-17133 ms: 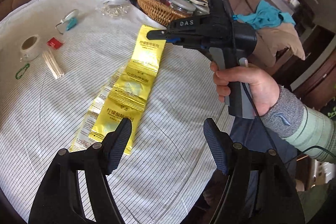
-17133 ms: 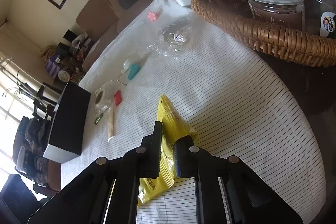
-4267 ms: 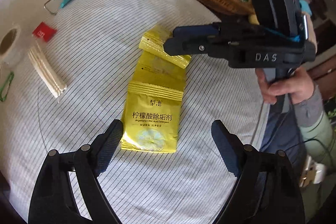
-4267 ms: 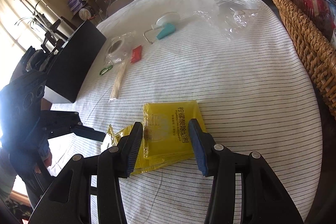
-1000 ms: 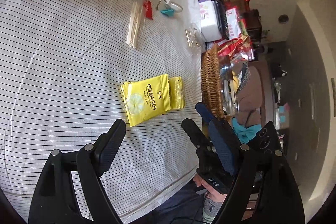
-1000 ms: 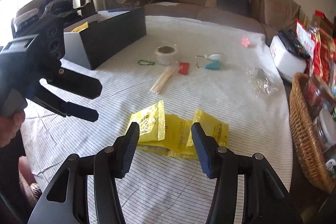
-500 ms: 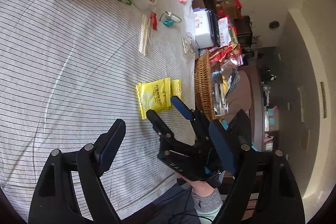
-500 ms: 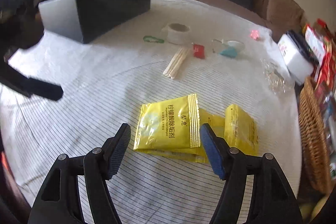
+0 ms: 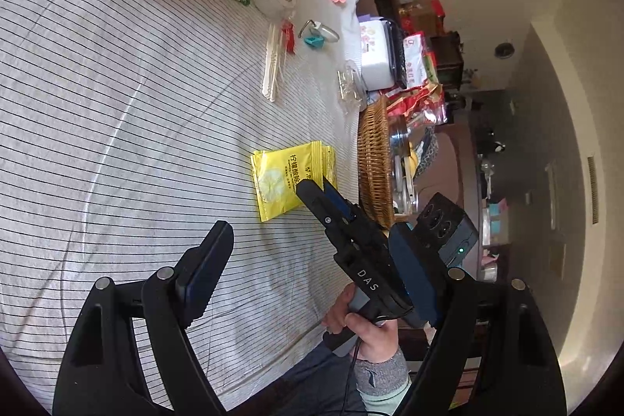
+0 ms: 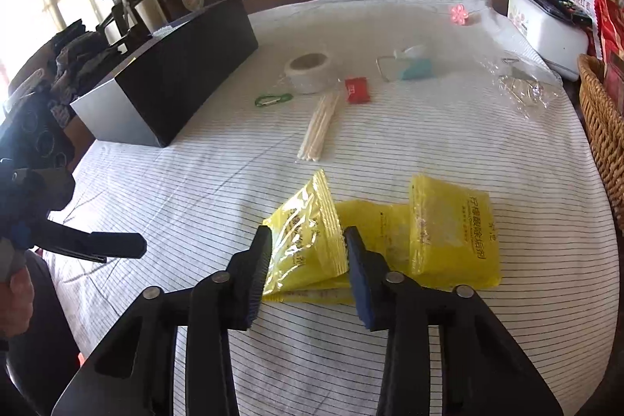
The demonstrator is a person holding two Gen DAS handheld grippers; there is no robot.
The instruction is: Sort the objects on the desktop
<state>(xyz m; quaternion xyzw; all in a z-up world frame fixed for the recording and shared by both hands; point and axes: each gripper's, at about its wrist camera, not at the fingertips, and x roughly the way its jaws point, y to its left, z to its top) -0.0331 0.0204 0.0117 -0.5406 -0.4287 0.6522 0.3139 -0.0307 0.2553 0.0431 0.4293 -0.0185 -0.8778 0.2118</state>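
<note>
A folded strip of yellow sachets lies on the striped tablecloth; it also shows in the left wrist view. My right gripper is open, its fingers on either side of the raised near sachet, low over the cloth. In the left wrist view the right gripper sits at the sachets' near edge. My left gripper is open and empty, held high over the table's near side. A black box stands at the far left.
Further back lie wooden sticks, a tape roll, a green carabiner, a red packet, a teal clip, a clear bag and a pink flower. A wicker basket stands at the right edge.
My right gripper has dropped lower and closer to the sachets, its fingers now straddling the raised near sachet. My left gripper has stayed high and open, shifting slightly.
</note>
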